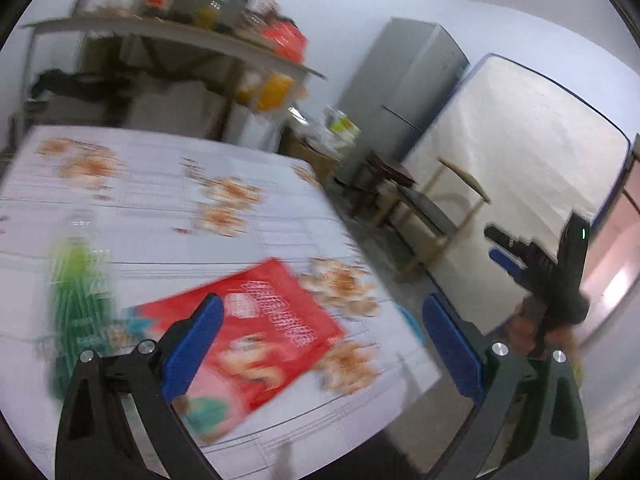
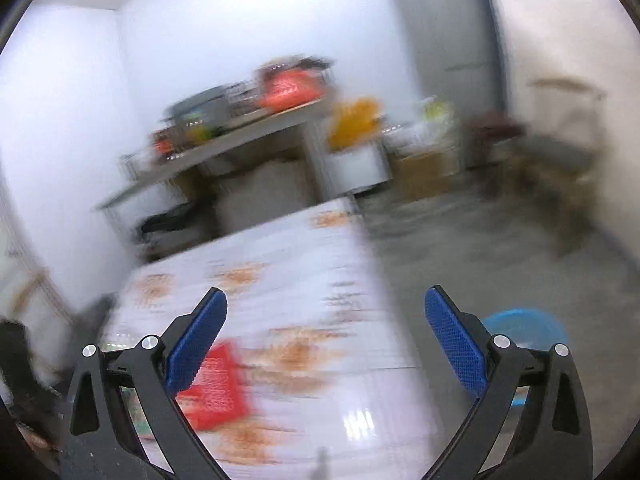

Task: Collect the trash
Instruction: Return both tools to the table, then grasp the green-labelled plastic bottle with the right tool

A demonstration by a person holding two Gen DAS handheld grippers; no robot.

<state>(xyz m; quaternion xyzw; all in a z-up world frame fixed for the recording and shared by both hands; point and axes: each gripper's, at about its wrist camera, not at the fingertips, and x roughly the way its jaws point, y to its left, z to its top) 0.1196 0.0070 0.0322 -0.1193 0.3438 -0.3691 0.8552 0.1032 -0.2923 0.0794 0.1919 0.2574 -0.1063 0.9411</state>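
A red snack packet (image 1: 264, 332) lies flat on the table's flowered cloth (image 1: 160, 208), and a green bottle (image 1: 78, 304) stands to its left. My left gripper (image 1: 320, 320) hovers open over the packet's right side, nothing between its blue pads. The same red packet (image 2: 218, 388) shows behind the left finger in the blurred right wrist view, where my right gripper (image 2: 326, 316) stands wide open and empty above the table (image 2: 320, 280). The right gripper (image 1: 516, 256), held by a hand, appears at the right in the left wrist view. A blue bin (image 2: 528, 332) stands on the floor beside the table.
A cluttered grey shelf (image 1: 180, 36) stands against the wall behind the table. Two refrigerators (image 1: 404, 88) and a wooden chair (image 1: 432, 216) stand to the right. A cardboard box (image 2: 428, 172) and bags sit on the concrete floor (image 2: 500, 248).
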